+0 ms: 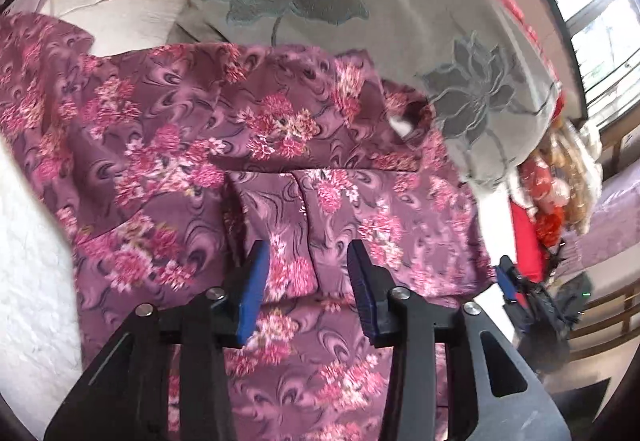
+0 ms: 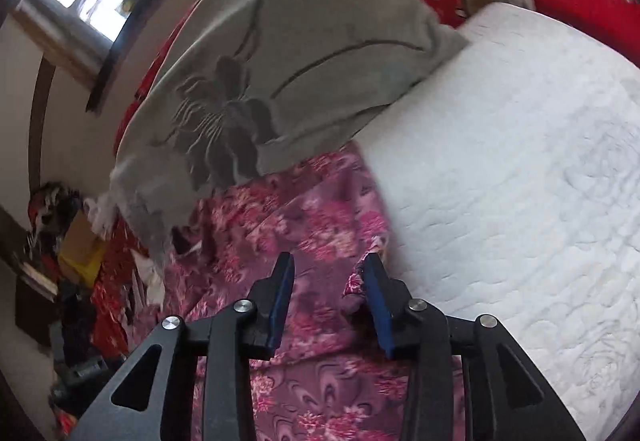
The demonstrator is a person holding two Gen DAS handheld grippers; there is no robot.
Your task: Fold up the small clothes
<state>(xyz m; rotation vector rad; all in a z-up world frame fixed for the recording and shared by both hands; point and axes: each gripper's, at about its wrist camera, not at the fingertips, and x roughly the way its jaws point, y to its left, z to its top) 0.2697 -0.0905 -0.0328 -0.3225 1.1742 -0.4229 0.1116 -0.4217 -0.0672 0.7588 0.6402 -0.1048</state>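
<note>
Both grippers are hovering with jaws apart, left gripper (image 1: 308,265) and right gripper (image 2: 329,281) gripping nothing; the floral garment (image 1: 208,145) is lying rumpled on the white mattress (image 2: 520,161), partly doubled over, folding looking barely begun

Each hand-held gripper (image 1: 308,251) (image 2: 329,265): black arms (silver screws), blue pads.
</note>
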